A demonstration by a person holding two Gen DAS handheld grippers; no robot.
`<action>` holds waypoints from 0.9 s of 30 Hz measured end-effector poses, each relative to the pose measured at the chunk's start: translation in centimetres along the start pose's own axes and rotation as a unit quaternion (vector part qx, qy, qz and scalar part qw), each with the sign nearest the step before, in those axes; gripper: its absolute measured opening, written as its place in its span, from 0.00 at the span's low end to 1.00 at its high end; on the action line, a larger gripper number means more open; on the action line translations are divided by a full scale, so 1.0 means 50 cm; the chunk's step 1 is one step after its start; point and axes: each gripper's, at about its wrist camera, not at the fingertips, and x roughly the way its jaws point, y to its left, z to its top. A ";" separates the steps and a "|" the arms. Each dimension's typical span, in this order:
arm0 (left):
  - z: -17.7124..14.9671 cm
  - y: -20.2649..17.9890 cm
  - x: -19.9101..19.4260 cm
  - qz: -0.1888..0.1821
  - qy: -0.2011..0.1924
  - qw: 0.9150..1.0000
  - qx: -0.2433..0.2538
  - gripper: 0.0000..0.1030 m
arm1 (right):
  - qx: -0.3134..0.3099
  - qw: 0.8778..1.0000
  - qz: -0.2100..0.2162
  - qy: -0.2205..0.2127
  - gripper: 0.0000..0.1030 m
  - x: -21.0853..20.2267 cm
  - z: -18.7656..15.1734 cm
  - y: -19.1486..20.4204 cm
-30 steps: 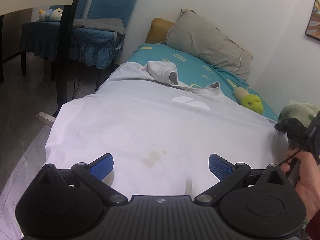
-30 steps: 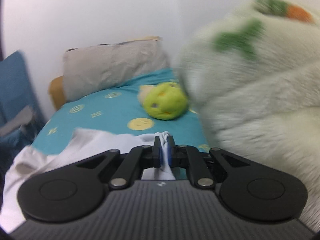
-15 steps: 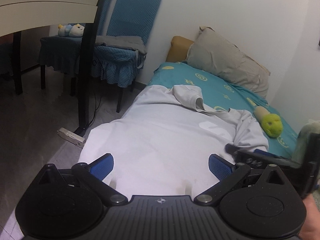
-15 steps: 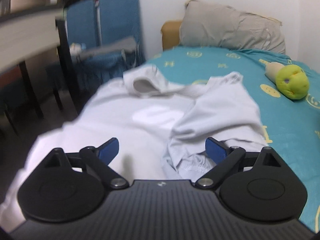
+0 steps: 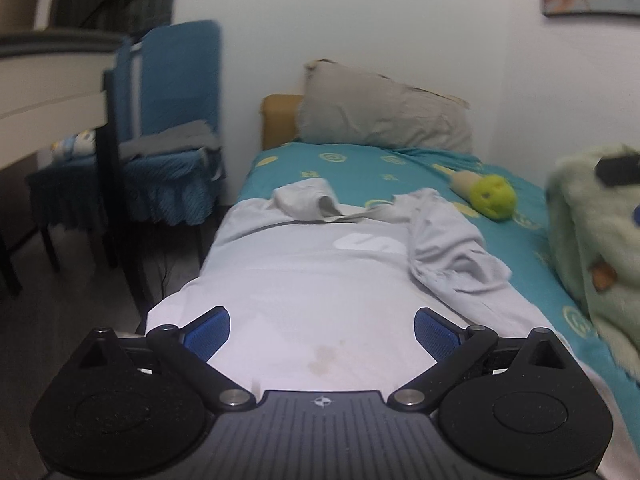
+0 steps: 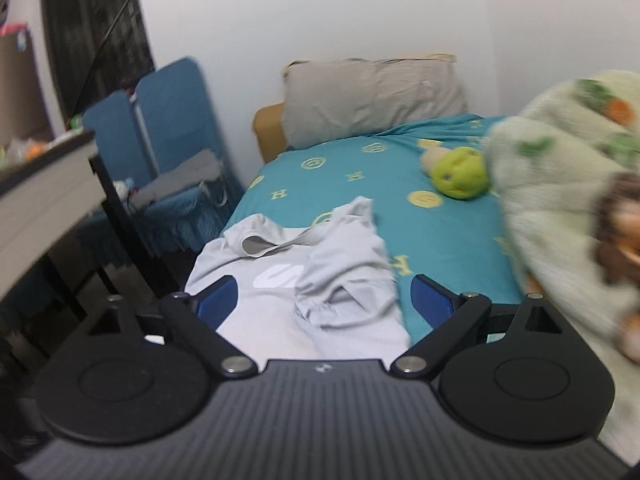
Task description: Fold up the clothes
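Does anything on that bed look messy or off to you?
Yes. The white shirt has a brownish stain near its closest edge, and one sleeve lies bunched and crumpled across its right side instead of flat.

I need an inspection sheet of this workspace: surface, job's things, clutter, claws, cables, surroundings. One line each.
Surface: bed with teal sheet, yellow motifs.
Job's things: white shirt spread flat, one sleeve folded inward over the body, a brownish stain near the hem.
Clutter: green plush toy, pale fleece blanket beside the shirt, grey pillow at the head.
Claws: left claw open, empty; right claw open, empty, above the shirt.
Cables: nothing seen clearly.
Surroundings: blue chair, desk edge, white wall.
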 end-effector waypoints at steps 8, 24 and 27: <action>-0.022 -0.078 0.023 -0.034 0.019 0.997 0.068 0.90 | 0.048 0.997 -0.021 -0.054 0.92 -0.067 -0.017 -0.065; 0.090 -0.375 0.374 -0.114 0.019 0.927 0.357 0.80 | -0.011 0.989 -0.117 -0.093 0.92 0.024 -0.007 -0.179; 0.074 -0.401 0.427 -0.116 0.033 0.913 0.390 0.60 | -0.016 0.989 -0.122 -0.087 0.92 0.047 -0.009 -0.192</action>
